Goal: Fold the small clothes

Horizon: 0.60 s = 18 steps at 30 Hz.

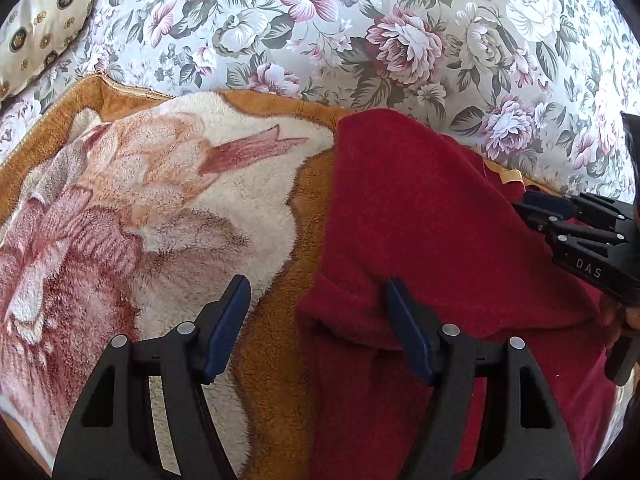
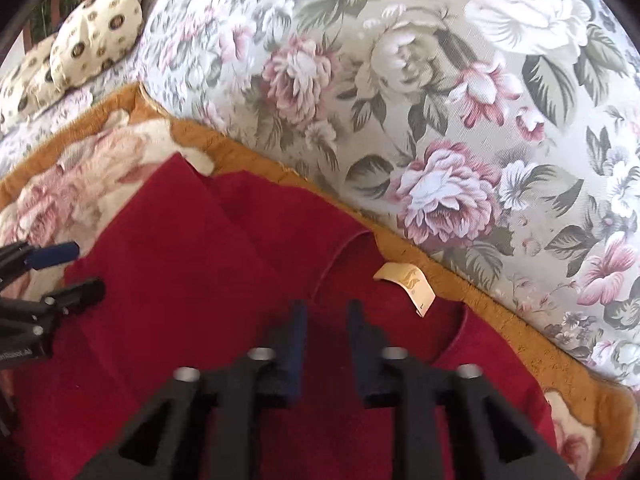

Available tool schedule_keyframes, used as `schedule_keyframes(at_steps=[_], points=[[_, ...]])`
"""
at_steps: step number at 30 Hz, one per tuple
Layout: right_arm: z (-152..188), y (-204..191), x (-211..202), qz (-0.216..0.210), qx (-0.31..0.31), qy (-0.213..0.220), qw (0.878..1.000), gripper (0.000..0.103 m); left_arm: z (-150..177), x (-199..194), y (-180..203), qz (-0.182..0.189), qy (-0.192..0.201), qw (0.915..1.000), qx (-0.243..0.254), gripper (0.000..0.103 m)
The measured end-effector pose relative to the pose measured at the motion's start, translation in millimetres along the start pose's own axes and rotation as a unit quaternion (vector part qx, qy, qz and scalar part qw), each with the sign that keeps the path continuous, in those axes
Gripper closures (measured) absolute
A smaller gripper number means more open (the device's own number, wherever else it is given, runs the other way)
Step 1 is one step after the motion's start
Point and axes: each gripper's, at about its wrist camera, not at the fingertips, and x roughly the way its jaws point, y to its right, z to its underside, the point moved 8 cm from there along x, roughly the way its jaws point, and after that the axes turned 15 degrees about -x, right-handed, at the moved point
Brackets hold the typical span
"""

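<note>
On the bed: a dark red top (image 2: 208,264) lies on a fuzzy orange blanket (image 1: 168,208) with big pink and cream flowers on it.
Where the top is: spread over the near right part of the blanket, its neck hole and tan label (image 2: 408,284) by the blanket's far edge.
Done so far: I think the fold has begun, because the left side looks laid over itself and makes a slanted edge across the cloth.
Left to do: I think most of it, since the top is wide and loose and not a neat little pile yet.
Left gripper (image 1: 316,316): jaws spread wide, one finger on the red cloth and one over the blanket, with the top's left edge in between and nothing pinched.
Right gripper (image 2: 326,344): jaws partly closed with a gap, pointing down at the cloth just under the neck hole; I cannot tell if they pinch any of it.
Around: a flowery grey bedcover (image 2: 460,120) bulges up right behind the blanket, and cream pillows (image 2: 96,36) with dark dots sit far off at the left.
In the way: nothing lies on the top, but the bulging cover is close behind it and the fuzzy blanket may grab the cloth.
</note>
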Motion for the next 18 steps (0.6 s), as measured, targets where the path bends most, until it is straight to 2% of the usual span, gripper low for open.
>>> schedule_keyframes(at_steps=[3, 7, 9, 11, 12, 14, 15, 17, 18], points=[[-0.2, -2.5, 6.7, -0.030, 0.008, -0.003, 1.000, 0.073, -0.4, 0.6, 0.0, 0.000, -0.002, 1.0000, 0.000, 0.033], [1.8, -7.3, -1.1, -0.065, 0.011, 0.013, 0.998, 0.073, -0.6, 0.4, -0.6, 0.001, -0.005, 1.0000, -0.003, 0.033], [9.0, -5.2, -0.5, -0.047, 0.002, -0.001, 0.999, 0.073, -0.5, 0.7, -0.2, 0.000, -0.004, 1.0000, -0.003, 0.033], [10.8, -5.4, 2.7, -0.028, -0.006, -0.006, 1.000, 0.079, -0.5, 0.8, 0.0, -0.001, -0.004, 1.0000, -0.001, 0.033], [6.7, -8.0, 1.5, -0.017, -0.014, -0.004, 1.000, 0.098, -0.5, 0.8, 0.2, 0.000, -0.004, 1.0000, -0.002, 0.033], [-0.2, -7.9, -3.5, 0.032, -0.035, -0.006, 0.999, 0.100, -0.1, 1.0, 0.2, 0.000, -0.006, 1.0000, -0.004, 0.033], [-3.3, -2.2, -9.2, 0.044, -0.022, 0.003, 0.999, 0.100, 0.1, 1.2, 0.5, 0.000, -0.006, 1.0000, -0.005, 0.033], [-3.5, 13.6, -12.9, 0.051, 0.022, 0.013, 0.998, 0.100, 0.8, 1.6, 2.2, 0.000, -0.006, 1.0000, -0.003, 0.033], [-0.4, 15.7, -6.0, 0.041, 0.040, 0.005, 0.998, 0.100, 1.2, 1.7, 2.8, -0.003, -0.005, 1.0000, 0.000, 0.033]])
